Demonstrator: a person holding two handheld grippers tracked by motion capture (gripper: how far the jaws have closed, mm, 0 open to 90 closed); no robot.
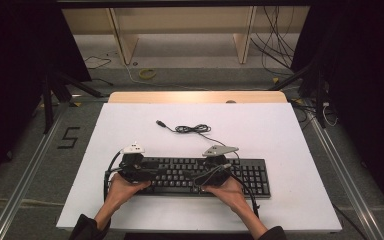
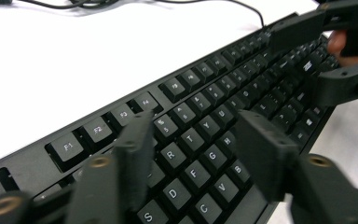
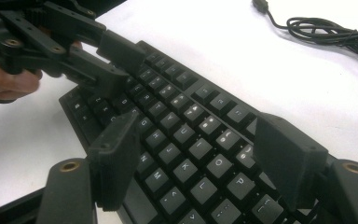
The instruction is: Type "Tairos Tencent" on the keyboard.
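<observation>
The keyboard point(image 1: 200, 176) lies along the table's point(image 1: 290, 150) near edge; left gripper point(image 2: 193, 154) and right gripper point(image 3: 196, 158) hover over its keys, jaws spread, holding nothing. Lower evenly, pressing one key each

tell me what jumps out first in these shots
A black keyboard lies near the front edge of the white table, with the left gripper and right gripper hovering over its keys, jaws open. Behind it, its loosely coiled USB cable trails across the bare tabletop.
</observation>
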